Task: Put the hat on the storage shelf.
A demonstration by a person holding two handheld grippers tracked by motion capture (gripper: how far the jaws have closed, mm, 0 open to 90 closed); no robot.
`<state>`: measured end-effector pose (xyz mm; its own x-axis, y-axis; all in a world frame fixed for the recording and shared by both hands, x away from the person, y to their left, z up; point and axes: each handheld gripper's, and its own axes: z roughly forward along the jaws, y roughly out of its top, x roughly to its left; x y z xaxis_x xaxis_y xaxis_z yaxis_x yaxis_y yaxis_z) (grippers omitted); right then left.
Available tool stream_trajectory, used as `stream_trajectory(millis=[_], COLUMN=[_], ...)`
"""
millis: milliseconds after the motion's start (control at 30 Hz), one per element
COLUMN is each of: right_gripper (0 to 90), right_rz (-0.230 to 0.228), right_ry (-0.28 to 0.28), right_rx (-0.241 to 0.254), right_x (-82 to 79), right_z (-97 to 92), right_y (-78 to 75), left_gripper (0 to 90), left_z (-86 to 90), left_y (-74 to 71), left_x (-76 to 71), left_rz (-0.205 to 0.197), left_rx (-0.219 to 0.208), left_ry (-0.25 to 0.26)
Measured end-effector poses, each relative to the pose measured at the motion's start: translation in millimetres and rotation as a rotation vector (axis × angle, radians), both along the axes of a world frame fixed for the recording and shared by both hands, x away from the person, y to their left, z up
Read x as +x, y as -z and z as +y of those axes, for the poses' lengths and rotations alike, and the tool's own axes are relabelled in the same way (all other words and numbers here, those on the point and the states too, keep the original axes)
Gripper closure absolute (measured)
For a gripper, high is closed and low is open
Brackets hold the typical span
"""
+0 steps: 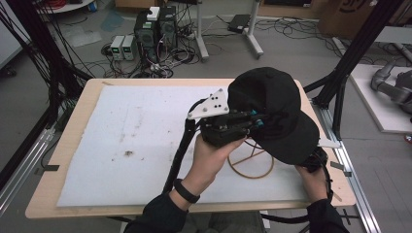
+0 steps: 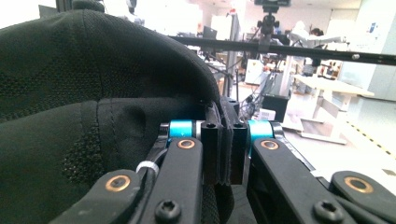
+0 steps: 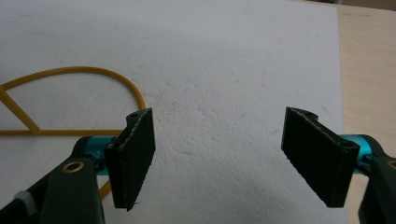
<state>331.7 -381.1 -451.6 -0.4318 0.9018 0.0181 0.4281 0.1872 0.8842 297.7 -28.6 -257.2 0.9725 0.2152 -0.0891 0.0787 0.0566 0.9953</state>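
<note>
We see a black cap [image 1: 272, 109] held up above the right half of the desk [image 1: 73, 131], its brim pointing toward the person's near right. The left claw [image 1: 252, 124] comes at it from the left at about the height of the band, and in the left gripper view its pads are pressed together on the cap's [image 2: 93, 102] edge — a fold of black fabric is pinched between them, with the crown bulging up to the left of the grip. The left hand [image 1: 211, 155] wraps the body of that claw, a dark band on its wrist.

Below the cap, a yellow wire stand [image 1: 252, 162] rests on the white foam sheet [image 1: 131, 141] that covers most of the desk.

The right claw [image 3: 219, 154] hangs low over the sheet with its jaws wide apart and nothing between them; the stand's [image 3: 70, 72] curved wire lies beyond its left jaw. In the high view, the right hand [image 1: 311, 177] sits beneath the brim, near the desk's front right edge.
</note>
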Motion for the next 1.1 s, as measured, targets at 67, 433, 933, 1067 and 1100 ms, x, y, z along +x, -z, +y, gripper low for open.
stream_trajectory(millis=[67,433,933,1067,1100], right_gripper=[25.5,25.4,25.4,25.5,25.4], right_rz=[-0.002,-0.011,0.000,-0.001,-0.002], right_ry=[0.010,0.066,0.077,0.090,0.092], right_rx=[0.019,0.120,0.127,0.138,0.139], right_x=[-0.2,-1.1,-2.0,-1.3,-1.2], right_z=[-2.1,-11.5,-11.2,-12.6,-13.1], right_y=[-0.1,0.1,-0.3,0.0,0.0], left_gripper=[87.7,87.6,86.6,83.3,80.0], left_z=[-3.7,-13.8,-8.1,-9.7,-9.4], left_y=[4.2,19.9,30.4,34.5,35.1], left_x=[1.1,0.8,9.3,9.0,9.5], left_rz=[-0.006,-0.092,-0.176,-0.188,-0.181], left_rx=[0.020,0.141,0.289,0.344,0.343], left_ry=[0.001,0.064,0.112,0.086,0.078])
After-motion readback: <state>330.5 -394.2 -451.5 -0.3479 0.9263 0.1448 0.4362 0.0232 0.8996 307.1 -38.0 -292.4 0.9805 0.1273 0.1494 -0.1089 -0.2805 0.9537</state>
